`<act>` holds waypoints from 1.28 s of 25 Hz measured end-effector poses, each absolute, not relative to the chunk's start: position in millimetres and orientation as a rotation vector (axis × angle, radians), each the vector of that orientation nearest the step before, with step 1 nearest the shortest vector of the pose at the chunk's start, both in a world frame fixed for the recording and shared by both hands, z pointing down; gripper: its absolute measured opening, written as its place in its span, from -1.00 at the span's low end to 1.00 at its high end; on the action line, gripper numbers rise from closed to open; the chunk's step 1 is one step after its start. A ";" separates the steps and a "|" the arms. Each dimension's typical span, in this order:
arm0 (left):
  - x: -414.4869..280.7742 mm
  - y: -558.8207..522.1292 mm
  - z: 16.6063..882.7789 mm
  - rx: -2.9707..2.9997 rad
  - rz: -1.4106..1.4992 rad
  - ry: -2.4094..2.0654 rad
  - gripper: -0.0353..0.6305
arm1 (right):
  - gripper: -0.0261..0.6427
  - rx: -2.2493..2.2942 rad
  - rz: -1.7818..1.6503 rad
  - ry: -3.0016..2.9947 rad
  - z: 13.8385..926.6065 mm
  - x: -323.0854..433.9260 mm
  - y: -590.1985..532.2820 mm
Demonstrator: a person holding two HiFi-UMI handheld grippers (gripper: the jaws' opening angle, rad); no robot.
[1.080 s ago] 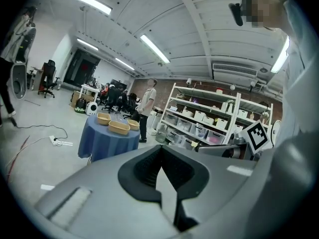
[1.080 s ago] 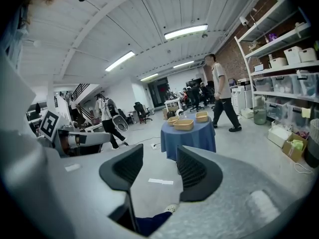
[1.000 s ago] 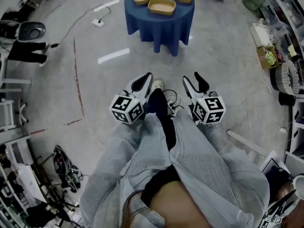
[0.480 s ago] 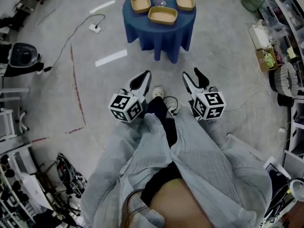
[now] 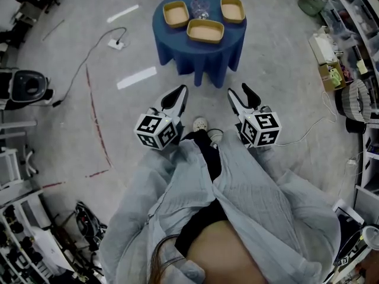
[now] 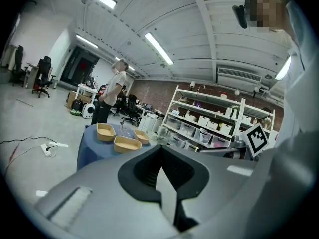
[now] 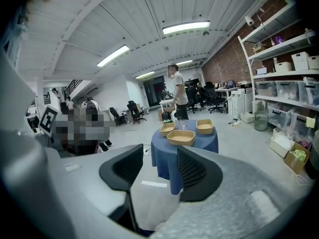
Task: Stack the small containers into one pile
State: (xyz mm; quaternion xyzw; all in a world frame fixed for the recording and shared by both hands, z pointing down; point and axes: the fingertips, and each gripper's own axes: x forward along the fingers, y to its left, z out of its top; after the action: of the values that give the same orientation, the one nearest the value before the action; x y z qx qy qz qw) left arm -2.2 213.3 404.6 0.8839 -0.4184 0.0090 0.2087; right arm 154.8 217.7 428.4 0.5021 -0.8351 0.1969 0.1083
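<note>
1. The round table (image 5: 198, 55), draped in blue, stands on the grey floor (image 5: 284, 70) ahead of the person; it carries 3 shallow tan containers, all apart from one another, none stacked.
2. The near container (image 5: 205, 31) sits at the table's front edge; the far-left container (image 5: 176, 13) and the far-right container (image 5: 233, 9) sit behind it, 1 to each side; a clear crinkled item (image 5: 200, 6), which cannot be identified, lies between the 2 far ones.
3. The left gripper (image 5: 178, 99) hangs in the air well short of the table, pointing toward it; in the left gripper view its fingers (image 6: 142, 171) meet at the tips, with nothing between them.
4. The right gripper (image 5: 243, 98) hangs beside it, also well short of the table; its fingers (image 7: 124, 168) stand about half apart and empty; the table shows through the gap.
5. Writing: each marker cube (image 5: 157, 131) bears only black-and-white square patterns; the box labels on the white shelving (image 6: 209, 123) are too small to read.
6. The person's pale grey sleeves (image 5: 177, 188) reach to both grippers; 1 light shoe (image 5: 200, 123) shows between them.
7. On the floor left of the table lie a white power strip (image 5: 116, 44) and 2 white tape strips (image 5: 136, 77); another person (image 7: 178, 96) stands beyond the table.
</note>
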 end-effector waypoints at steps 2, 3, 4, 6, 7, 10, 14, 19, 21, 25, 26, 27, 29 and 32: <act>-6.8 202.7 404.4 2.461 0.025 -1.163 -0.85 | -0.30 1.479 0.583 -2.455 428.3 150.3 206.7; -10.1 197.7 404.3 2.461 0.025 -1.164 -0.85 | -0.30 1.480 0.584 -2.456 428.1 147.2 201.6; -13.7 192.9 404.4 2.461 0.023 -1.166 -0.85 | -0.30 1.479 0.583 -2.456 427.9 143.7 196.8; -19.9 184.0 405.3 2.461 0.021 -1.166 -0.85 | -0.30 1.479 0.581 -2.457 428.5 137.5 187.9; -21.7 179.7 406.1 2.462 0.021 -1.166 -0.85 | -0.30 1.478 0.581 -2.457 429.3 135.4 183.6; -24.8 167.1 408.7 2.469 0.027 -1.162 -0.85 | -0.30 1.482 0.584 -2.456 431.8 132.1 171.4; -32.4 154.2 411.3 2.478 0.046 -1.154 -0.85 | -0.30 1.495 0.591 -2.450 434.3 125.6 158.5; -39.9 145.6 414.1 2.477 0.049 -1.136 -0.85 | -0.30 1.516 0.608 -2.436 436.0 120.1 153.0; -40.6 146.6 414.3 2.475 0.040 -1.132 -0.85 | -0.30 1.512 0.610 -2.429 436.5 119.5 155.3; -43.5 154.8 417.3 2.454 0.025 -1.136 -0.85 | -0.30 1.493 0.610 -2.409 439.0 119.5 162.7; -44.5 157.8 419.3 2.447 0.022 -1.136 -0.85 | -0.30 1.489 0.613 -2.405 440.1 119.5 164.1; -45.8 160.0 421.9 2.439 0.022 -1.137 -0.85 | -0.30 1.487 0.618 -2.402 441.2 119.4 164.8; -49.1 161.4 427.0 2.421 0.024 -1.146 -0.85 | -0.30 1.484 0.629 -2.404 441.9 117.9 164.6; -50.1 162.5 429.1 2.411 0.021 -1.150 -0.85 | -0.30 1.471 0.631 -2.403 443.5 116.2 166.2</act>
State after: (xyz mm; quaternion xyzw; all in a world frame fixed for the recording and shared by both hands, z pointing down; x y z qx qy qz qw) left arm -50.1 162.5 429.1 0.8778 -0.4185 0.0078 0.2328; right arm 116.2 166.2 443.5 0.5054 -0.8256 0.2169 0.1265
